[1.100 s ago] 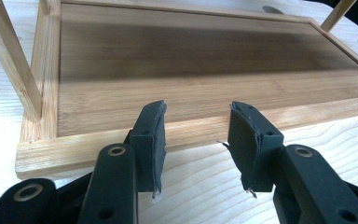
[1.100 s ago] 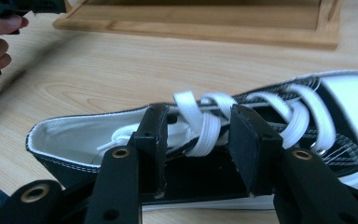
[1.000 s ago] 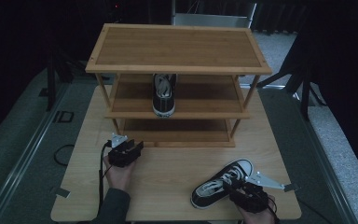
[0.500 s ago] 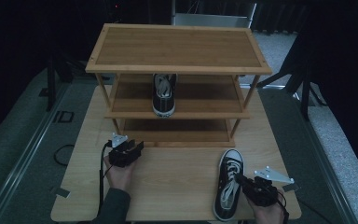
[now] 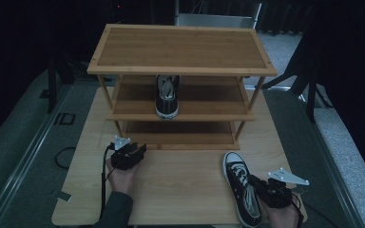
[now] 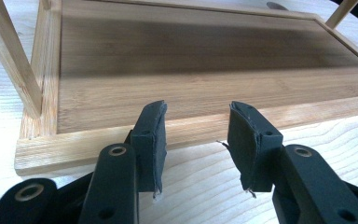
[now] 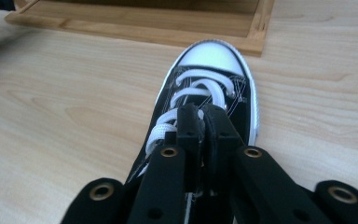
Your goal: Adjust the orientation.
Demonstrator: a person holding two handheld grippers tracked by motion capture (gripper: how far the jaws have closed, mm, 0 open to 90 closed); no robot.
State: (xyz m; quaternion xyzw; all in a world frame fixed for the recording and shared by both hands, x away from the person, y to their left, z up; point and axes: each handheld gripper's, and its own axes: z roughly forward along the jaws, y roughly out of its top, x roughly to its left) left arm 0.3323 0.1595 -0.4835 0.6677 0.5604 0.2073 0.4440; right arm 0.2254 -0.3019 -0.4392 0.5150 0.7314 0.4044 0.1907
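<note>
high view: we see the black sneaker (image 5: 241, 189) lying on the table (image 5: 180, 180), toe toward the wooden rack (image 5: 180, 85), turned straighter than a second ago. our right gripper (image 5: 261, 186) is clamped on its tongue. our left gripper (image 5: 135, 151) rests unmoved, jaws parted, empty. a second sneaker (image 5: 167, 96) sits on the middle shelf.

Bare table (image 5: 180, 180) lies between the hands; the shelf rack (image 5: 180, 71) blocks beyond.
</note>
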